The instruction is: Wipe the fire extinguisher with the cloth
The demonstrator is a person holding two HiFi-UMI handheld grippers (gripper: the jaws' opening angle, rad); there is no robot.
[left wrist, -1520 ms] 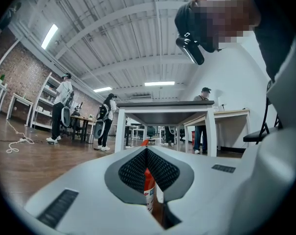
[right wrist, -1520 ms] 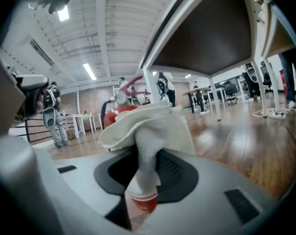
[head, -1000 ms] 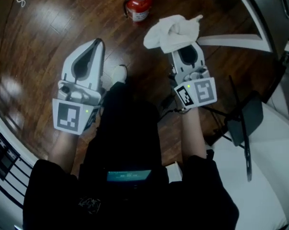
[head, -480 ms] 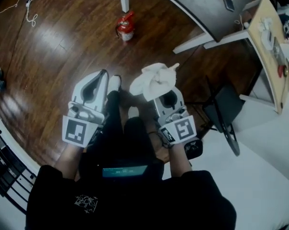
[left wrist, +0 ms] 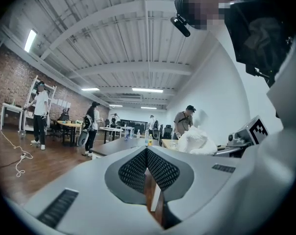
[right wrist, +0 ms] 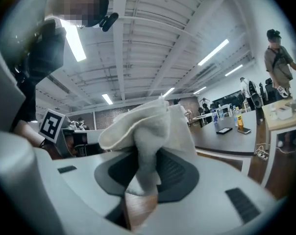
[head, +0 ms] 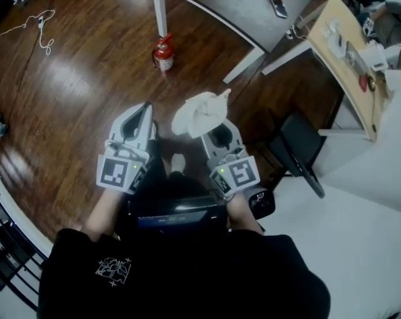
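Head view: person stands on dark wood floor (head: 68, 85), a gripper in each hand, both held at waist height and pointing forward. Left gripper (head: 146, 106) has its tips drawn to a point, nothing seen in them. Right gripper (head: 211, 125) carries a bunched white cloth (head: 199, 110) at its tips, the cloth standing up and flopping toward the left gripper. Fire extinguisher (head: 163, 53), red, stands upright on the floor ahead of the person, just beside the white leg of a grey desk (head: 214, 5), well apart from both grippers and the cloth. Black chair (head: 295, 150) to the right; a wooden table (head: 338, 53) with clutter beyond it; a white cable (head: 42, 30) lies on the floor far left. Left gripper view: jaws pressed together, ribbed pads meeting along the centre line at the left gripper (left wrist: 147, 153), nothing between them; the cloth (left wrist: 197, 141) shows off to the right. Several people stand among tables in the background. Right gripper view: right gripper (right wrist: 142, 177) jaws clamped on a fold of the cloth (right wrist: 148, 131), which rises in a loose bundle above the pads and hangs a little below them. The grey desk (right wrist: 221, 138) lies to the right with small items on top.
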